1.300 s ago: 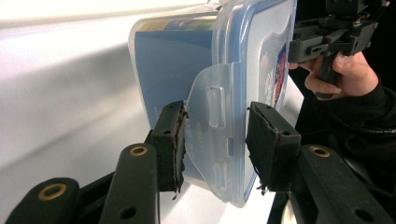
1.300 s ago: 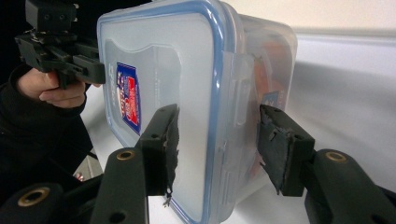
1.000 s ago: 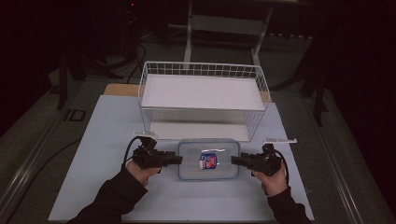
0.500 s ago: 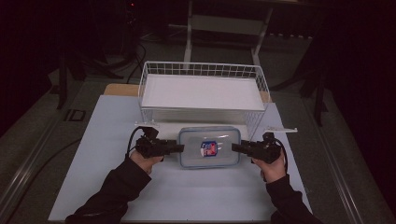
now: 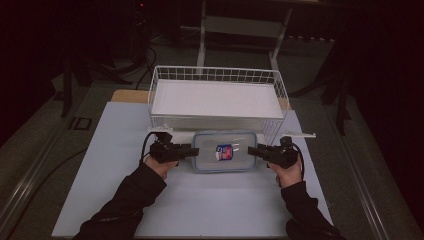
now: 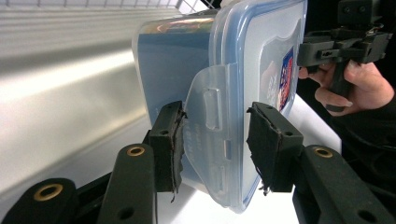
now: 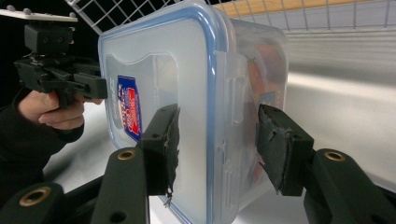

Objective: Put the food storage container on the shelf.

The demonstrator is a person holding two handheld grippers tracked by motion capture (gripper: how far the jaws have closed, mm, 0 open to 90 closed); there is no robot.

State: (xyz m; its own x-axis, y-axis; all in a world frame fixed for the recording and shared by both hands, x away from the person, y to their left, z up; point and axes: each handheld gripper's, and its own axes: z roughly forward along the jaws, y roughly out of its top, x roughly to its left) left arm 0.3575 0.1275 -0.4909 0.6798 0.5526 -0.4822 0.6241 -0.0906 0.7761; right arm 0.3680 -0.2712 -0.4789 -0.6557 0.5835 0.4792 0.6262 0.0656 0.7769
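Box [image 5: 224, 151] with a blue-rimmed lid sits between left gripper [image 5: 189, 151] and right gripper [image 5: 255, 150]; both jaws grasp its ends, beside the wire basket [image 5: 215, 75].

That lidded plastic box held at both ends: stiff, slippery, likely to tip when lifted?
The plastic box probably stays stiff: moulded walls, clipped lid. Its glossy plastic looks slippery, and the left gripper straddles a hinged latch flap that may flex. Low and flat, it seems unlikely to tip.

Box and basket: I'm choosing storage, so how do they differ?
The box is clear plastic with a blue-rimmed lid on; the basket is white wire, open-topped. The box is much smaller than the basket. The box bears a label, the basket none. Both are rectangular.
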